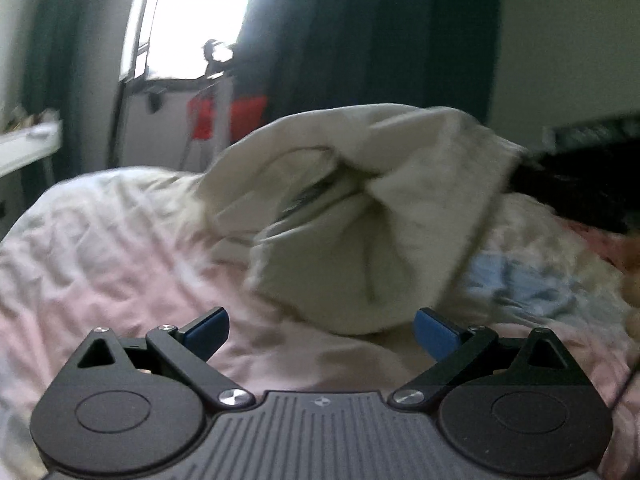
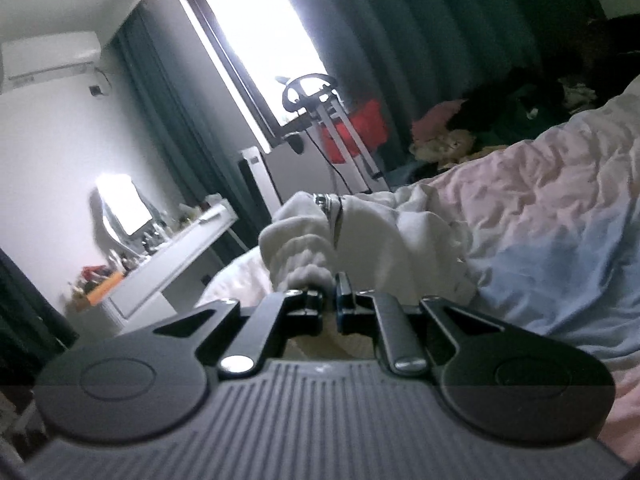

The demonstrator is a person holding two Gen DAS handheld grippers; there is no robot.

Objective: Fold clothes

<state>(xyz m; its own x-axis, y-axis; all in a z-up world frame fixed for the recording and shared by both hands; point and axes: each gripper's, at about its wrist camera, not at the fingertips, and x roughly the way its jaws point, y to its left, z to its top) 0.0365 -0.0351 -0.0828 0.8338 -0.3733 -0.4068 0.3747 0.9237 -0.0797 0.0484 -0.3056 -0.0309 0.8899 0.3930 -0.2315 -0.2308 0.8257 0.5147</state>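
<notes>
A cream-white garment (image 1: 360, 216) is lifted in a bunched, blurred fold over the pink bedsheet (image 1: 120, 248). My left gripper (image 1: 322, 330) stands open in front of its lower edge, blue pads wide apart and nothing between them. In the right wrist view the same white garment (image 2: 320, 232) is gathered in thick folds, a dark striped trim showing near its top. My right gripper (image 2: 330, 300) is shut on a bunched edge of it, the jaws nearly touching. The view is tilted.
The pink and pale blue bedding (image 2: 540, 216) fills the right side. Dark clothes and a pink item (image 2: 500, 112) lie at the far end of the bed. A white dresser with a lit mirror (image 2: 124, 204) stands left; a white-framed exercise machine with a red cloth behind it (image 2: 344, 128) stands before the window and dark curtains.
</notes>
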